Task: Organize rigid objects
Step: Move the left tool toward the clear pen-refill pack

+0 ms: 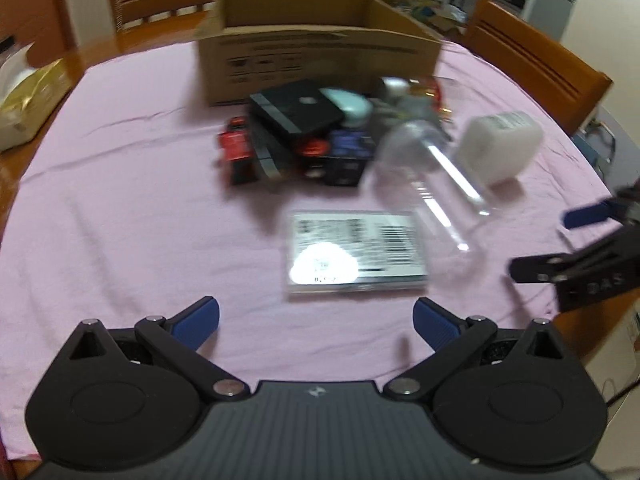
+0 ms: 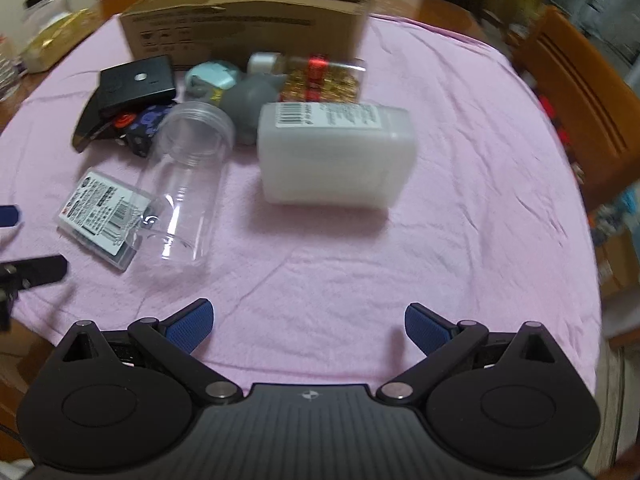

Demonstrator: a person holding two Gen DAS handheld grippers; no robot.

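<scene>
An open cardboard box stands at the far side of a pink cloth; it also shows in the right wrist view. In front of it lie a black case, a clear plastic jar on its side, a white plastic box, a flat labelled packet and a jar of gold items. My left gripper is open and empty, just short of the packet. My right gripper is open and empty, short of the white box.
A grey lump, a pale teal object and small red and blue boxes crowd the pile. Wooden chairs stand around the table. A gold bag sits at the far left edge.
</scene>
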